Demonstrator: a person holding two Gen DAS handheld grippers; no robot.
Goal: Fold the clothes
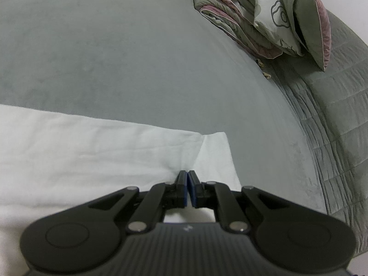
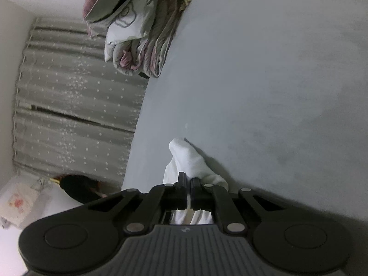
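A grey bed surface (image 1: 138, 57) fills most of both views, stretching bare and flat far ahead of each pair of jaws. On it, directly under and in front of the left gripper (image 1: 188, 175), lies a white garment (image 1: 80, 142), spread flat to the left of the jaws, with a folded corner flap just ahead and to their right; its far edge runs across the view a little beyond the fingertips, and past that edge the grey surface is open. The left gripper's jaws stand pressed together, blue pads nearly meeting, at the crease of the cloth; whether any cloth is pinched between them cannot be told. The right gripper (image 2: 188, 179) has its jaws drawn to a narrow slit, with a strip of the white garment (image 2: 186, 158) showing between them, the cloth bunching up into a rounded lump just ahead of the fingertips. Far ahead, near the bed's edge, sits a pile of folded quilts (image 1: 264, 16) in grey-green and dusty pink, well apart from the garment. Left of the right jaws, beyond the bed's edge, hangs a star-patterned curtain (image 2: 69, 105), with a dark object (image 2: 78, 188) on the floor below it.
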